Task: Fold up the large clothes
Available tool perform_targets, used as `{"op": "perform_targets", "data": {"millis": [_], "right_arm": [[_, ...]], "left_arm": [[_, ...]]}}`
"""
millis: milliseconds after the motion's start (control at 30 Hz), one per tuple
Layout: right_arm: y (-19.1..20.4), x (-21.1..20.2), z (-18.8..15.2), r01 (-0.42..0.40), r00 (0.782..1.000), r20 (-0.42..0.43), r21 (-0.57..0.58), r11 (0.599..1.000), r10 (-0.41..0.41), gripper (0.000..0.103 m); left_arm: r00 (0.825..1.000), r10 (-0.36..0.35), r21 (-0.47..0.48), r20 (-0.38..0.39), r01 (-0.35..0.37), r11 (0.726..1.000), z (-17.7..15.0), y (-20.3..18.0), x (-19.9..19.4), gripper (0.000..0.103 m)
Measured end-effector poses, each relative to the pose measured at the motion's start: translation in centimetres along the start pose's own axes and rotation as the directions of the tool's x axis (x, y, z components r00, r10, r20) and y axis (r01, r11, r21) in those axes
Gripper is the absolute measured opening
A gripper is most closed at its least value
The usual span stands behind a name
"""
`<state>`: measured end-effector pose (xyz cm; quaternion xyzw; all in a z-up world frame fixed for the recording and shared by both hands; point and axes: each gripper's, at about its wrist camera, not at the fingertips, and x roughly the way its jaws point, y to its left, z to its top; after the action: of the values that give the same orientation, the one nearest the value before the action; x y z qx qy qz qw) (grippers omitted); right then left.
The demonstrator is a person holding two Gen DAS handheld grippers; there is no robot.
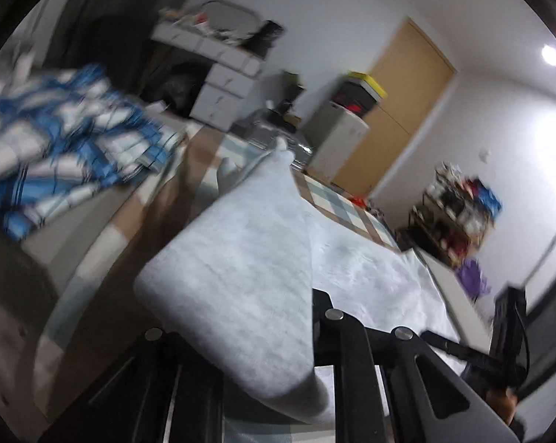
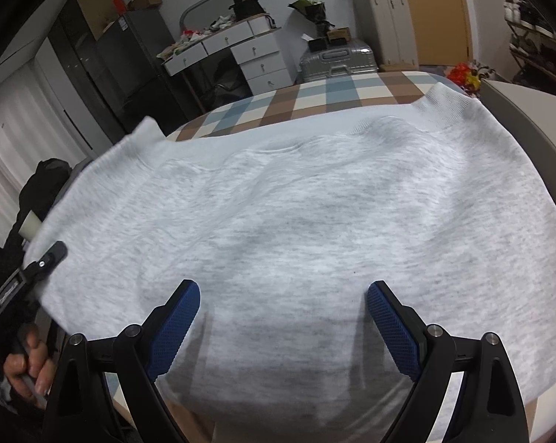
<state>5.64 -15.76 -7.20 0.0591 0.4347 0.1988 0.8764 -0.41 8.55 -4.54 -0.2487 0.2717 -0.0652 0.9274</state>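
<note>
A light grey sweatshirt point(image 2: 314, 214) lies spread over the checked bed point(image 2: 314, 92), its ribbed hem at the far side. In the right wrist view my right gripper point(image 2: 283, 317) is open just above the near part of the cloth, blue pads point(image 2: 174, 328) wide apart with nothing between them. My left gripper point(image 2: 49, 254) is at the garment's left edge, shut on the fabric, with a hand point(image 2: 27, 365) on its handle. In the blurred left wrist view a raised fold of the sweatshirt point(image 1: 237, 258) runs down between the left gripper's point(image 1: 241, 336) black fingers.
A rumpled blue-and-white checked cloth point(image 1: 56, 140) lies left of the sweatshirt on the bed. Beyond the bed stand a white desk with drawers point(image 2: 255, 51), a silver suitcase point(image 2: 333, 62), a white case point(image 2: 384, 26) and a wooden door point(image 2: 440, 11). A cluttered shelf rack point(image 1: 458, 214) stands at the right wall.
</note>
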Motion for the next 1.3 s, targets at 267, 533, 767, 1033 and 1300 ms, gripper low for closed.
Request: {"op": "perform_targets", "data": {"millis": [267, 533, 767, 1033, 1300], "right_arm": [[0.1, 0.3, 0.3, -0.007, 1.0, -0.003, -0.011, 1.0, 0.007, 0.093], [0.0, 0.5, 0.1, -0.002, 1.0, -0.001, -0.007, 1.0, 0.002, 0.094], [2.3, -0.5, 1.2, 0.025, 0.996, 0.086, -0.098, 0.995, -0.016, 0.093], [4.1, 5.5, 0.6, 0.027, 1.0, 0.013, -0.087, 0.996, -0.026, 0.032], [2.7, 4.7, 0.4, -0.051, 0.998, 0.034, -0.023, 0.998, 0.052, 0.03]], "left_arm": [[0.965, -0.098, -0.298, -0.244, 0.021, 0.954, -2.6, 5.2, 3.9, 0.061], [0.977, 0.076, -0.237, -0.197, -0.123, 0.964, -2.1, 2.9, 4.9, 0.04], [0.988, 0.127, -0.164, -0.092, -0.141, 0.976, -1.4, 1.3, 2.6, 0.012], [0.996, 0.076, -0.104, -0.04, -0.079, 0.991, -0.3, 0.4, 1.6, 0.012], [0.999, -0.038, 0.048, 0.027, 0.036, 0.998, 1.7, -4.2, 1.5, 0.012]]}}
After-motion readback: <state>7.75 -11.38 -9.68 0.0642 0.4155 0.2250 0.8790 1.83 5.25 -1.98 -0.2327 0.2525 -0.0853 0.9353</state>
